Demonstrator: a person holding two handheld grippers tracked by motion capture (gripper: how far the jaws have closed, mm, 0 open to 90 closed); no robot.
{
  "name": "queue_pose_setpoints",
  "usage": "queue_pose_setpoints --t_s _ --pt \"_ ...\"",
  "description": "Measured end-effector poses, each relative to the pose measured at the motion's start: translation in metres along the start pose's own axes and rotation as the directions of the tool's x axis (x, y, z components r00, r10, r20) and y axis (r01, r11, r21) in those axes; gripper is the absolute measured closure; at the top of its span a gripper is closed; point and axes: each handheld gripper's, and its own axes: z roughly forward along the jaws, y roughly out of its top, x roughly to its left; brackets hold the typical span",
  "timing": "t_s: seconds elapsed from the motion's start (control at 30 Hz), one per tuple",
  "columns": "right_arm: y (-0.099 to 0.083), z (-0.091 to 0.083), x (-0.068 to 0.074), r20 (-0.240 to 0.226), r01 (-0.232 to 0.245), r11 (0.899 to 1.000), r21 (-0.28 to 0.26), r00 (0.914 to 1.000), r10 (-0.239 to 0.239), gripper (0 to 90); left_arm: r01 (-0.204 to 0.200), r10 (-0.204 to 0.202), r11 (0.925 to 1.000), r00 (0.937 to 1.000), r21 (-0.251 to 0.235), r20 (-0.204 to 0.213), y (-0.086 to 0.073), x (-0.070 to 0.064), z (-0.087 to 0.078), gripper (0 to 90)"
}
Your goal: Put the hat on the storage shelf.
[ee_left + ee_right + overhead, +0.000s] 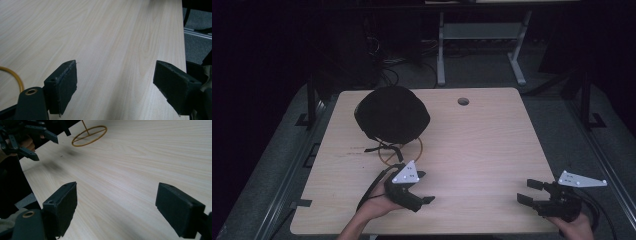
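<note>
Nothing looks done yet: the black hat [392, 114] sits on its yellow stand [401, 150] at the table's [482, 150] far left. Both the left gripper [428, 187] and the right gripper [526, 191] hover near the front edge, jaws apart (empty); the reach remains.

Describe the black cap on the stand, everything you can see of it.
The black cap is a rounded, dome-shaped piece that looks like dark fabric, with no markings I can make out. It sits on top of a thin yellow wire stand, whose ring base rests on the wooden table, at the far left part of the tabletop. A dark strap hangs from its underside toward the table. The left claw is nearest but apart from it; only the stand touches it.
</note>
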Motion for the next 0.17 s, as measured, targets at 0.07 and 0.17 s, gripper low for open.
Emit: queue_pose_setpoints --t_s 0.07,0.17 --pt "-0.010 -0.003 0.006 -0.017 -0.014 1.000 -0.026 0.9998 0.014 17.0 -0.001 0.001 1.0000 1.0000 0.001 0.004 0.000 0.000 0.001 19.2" --pt "-0.016 -0.003 0.008 -0.030 -0.026 0.999 -0.040 0.9993 0.024 17.1 0.000 0.000 1.0000 1.0000 0.002 0.005 0.000 0.000 0.001 19.2"
